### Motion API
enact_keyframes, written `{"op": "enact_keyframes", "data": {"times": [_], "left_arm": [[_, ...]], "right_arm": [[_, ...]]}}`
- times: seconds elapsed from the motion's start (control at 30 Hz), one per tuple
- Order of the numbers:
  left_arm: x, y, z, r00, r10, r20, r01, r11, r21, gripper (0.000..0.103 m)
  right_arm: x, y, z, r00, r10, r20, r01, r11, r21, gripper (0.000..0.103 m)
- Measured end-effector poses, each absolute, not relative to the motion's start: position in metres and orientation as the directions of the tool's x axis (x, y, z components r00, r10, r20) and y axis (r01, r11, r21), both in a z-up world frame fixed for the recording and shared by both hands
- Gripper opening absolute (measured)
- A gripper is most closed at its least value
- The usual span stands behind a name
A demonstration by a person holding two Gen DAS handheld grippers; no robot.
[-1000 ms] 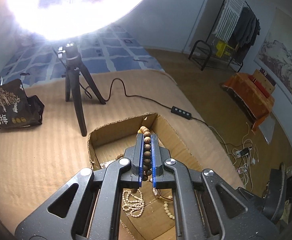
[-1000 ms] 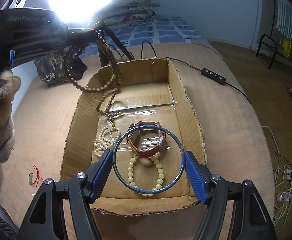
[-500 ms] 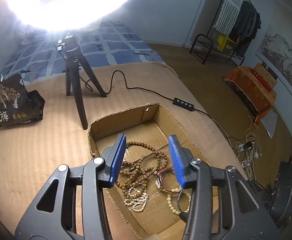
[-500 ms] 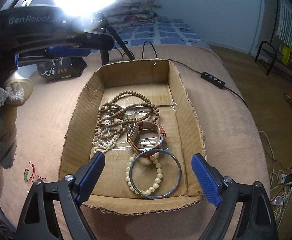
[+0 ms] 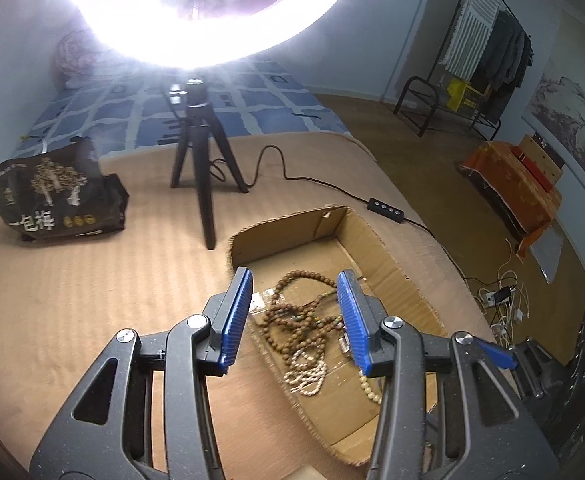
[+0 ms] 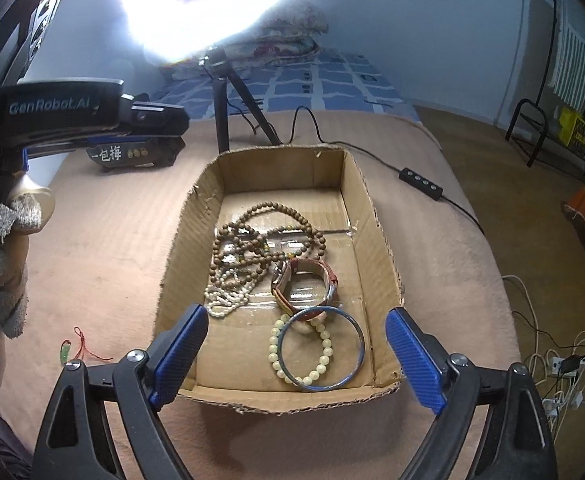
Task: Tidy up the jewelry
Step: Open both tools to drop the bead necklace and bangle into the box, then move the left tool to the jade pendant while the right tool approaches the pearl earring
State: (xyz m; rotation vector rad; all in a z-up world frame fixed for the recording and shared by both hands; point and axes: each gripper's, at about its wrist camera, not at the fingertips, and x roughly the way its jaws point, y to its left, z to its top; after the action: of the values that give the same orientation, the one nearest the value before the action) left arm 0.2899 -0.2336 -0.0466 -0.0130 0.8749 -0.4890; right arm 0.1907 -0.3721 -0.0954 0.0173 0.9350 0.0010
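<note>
Both drops just happened: a second ago the left gripper (image 5: pixel 294 316) pinched the brown bead necklace (image 6: pixel 266 236) and the right gripper (image 6: pixel 294 356) carried the blue bangle (image 6: pixel 321 349). Now both sets of fingers are spread and empty, and both pieces lie in the cardboard box (image 6: pixel 180 232). The left gripper has pulled back and hovers above the box's left wall; the right gripper sits back at the near edge.

So the visible jewelry is collected: the necklace is coiled mid-box, the white bead strand (image 6: pixel 226 298) is touching it on the left, the leather-strap watch (image 6: pixel 306 284) is to its right, and the bangle overlaps the pale bead bracelet (image 6: pixel 320 354) near the front wall. The task looks close to done. A small red-string charm (image 6: pixel 79 350) remains on the bed outside, left of the box, possibly the next pick.

Around: ring light tripod (image 5: pixel 200 160) behind the box, dark snack bag (image 5: pixel 56 196) far left, cable with inline switch (image 6: pixel 420 183) on the right. Nothing blocks the box; ring glare washes out the top.
</note>
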Motion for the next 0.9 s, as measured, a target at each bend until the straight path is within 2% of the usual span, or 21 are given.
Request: {"op": "enact_keyframes", "data": {"times": [0.43,0.9], "left_arm": [[0.257,-0.158,-0.029,0.58,-0.362,-0.73,0.366,0.916,-0.163,0.045],[0.203,-0.067,-0.056,0.56,-0.317,-0.765,0.316,0.936,-0.156,0.045]], "right_arm": [[0.172,-0.351,-0.067,0.651,0.001,-0.759,0.011,1.0,0.01,0.098],[0.144,-0.306,-0.058,0.678,0.13,-0.724,-0.075,0.991,0.108,0.098]]}}
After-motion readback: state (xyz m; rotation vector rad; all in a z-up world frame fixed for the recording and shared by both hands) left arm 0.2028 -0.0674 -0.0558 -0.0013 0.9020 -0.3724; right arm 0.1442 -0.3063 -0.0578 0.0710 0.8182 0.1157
